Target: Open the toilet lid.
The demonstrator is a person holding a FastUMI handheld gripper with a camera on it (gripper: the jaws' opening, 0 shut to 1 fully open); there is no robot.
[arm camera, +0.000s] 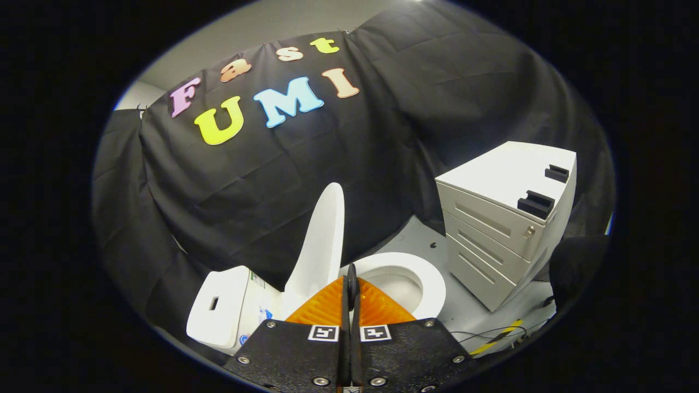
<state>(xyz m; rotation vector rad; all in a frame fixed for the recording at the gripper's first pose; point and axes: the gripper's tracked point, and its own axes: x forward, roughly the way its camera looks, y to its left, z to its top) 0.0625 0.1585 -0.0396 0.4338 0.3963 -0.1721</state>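
Note:
A white toilet stands on the grey floor below me. Its lid (319,245) is raised, standing nearly upright and leaning toward the tank (218,312). The seat ring (431,278) lies flat around the bowl, beyond and slightly right of my fingers. My gripper (351,284) hovers above the toilet with both fingers pressed together and nothing between them. The fingertips sit just beside the lower edge of the raised lid; contact cannot be told.
A white drawer cabinet (505,218) with two dark blocks on top stands right of the toilet. Black cloth walls surround the booth. Cables and a yellow-black striped strip (499,335) lie on the grey floor (469,305) near the cabinet.

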